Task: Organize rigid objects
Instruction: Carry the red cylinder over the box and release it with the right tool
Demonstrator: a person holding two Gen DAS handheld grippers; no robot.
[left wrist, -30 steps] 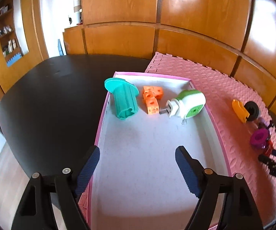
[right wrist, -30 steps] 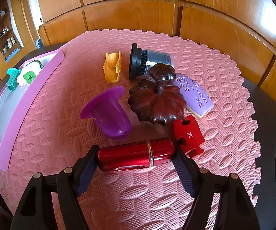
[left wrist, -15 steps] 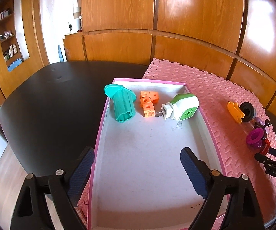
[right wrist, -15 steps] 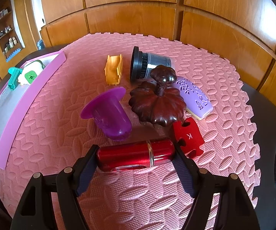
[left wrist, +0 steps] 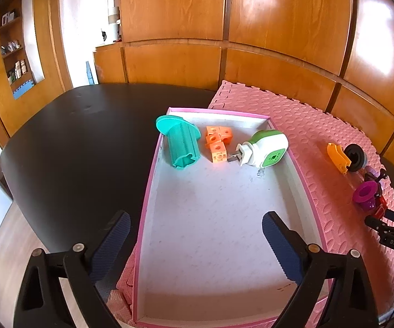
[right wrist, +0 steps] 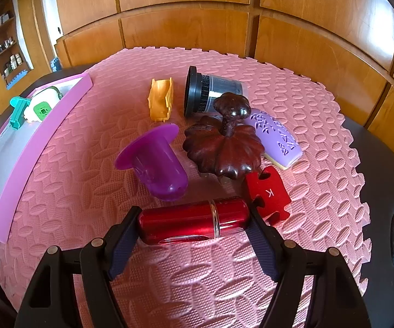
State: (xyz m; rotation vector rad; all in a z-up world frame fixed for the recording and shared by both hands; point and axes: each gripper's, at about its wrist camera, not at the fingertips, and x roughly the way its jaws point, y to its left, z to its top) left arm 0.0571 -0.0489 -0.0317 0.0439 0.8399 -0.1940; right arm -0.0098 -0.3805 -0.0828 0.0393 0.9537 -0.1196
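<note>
The right gripper (right wrist: pixel 194 225) tilts down over the pink mat (right wrist: pixel 87 191), its jaws clamped on the ends of a red tube (right wrist: pixel 191 224). Just beyond lie a purple cup (right wrist: pixel 156 161), a dark wooden lid (right wrist: pixel 223 147) and a red puzzle piece (right wrist: pixel 268 191). The left gripper (left wrist: pixel 194 229) tilts down over the white tray (left wrist: pixel 210 232), jaws opening with nothing between them; a teal cup (left wrist: pixel 182 145), orange blocks (left wrist: pixel 217 143) and a plug (left wrist: pixel 262 149) lie far ahead.

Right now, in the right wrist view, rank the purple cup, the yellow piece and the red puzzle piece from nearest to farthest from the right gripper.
1. Red puzzle piece, just right of the right gripper.
2. Purple cup, ahead, left.
3. Yellow piece, far back.
</note>
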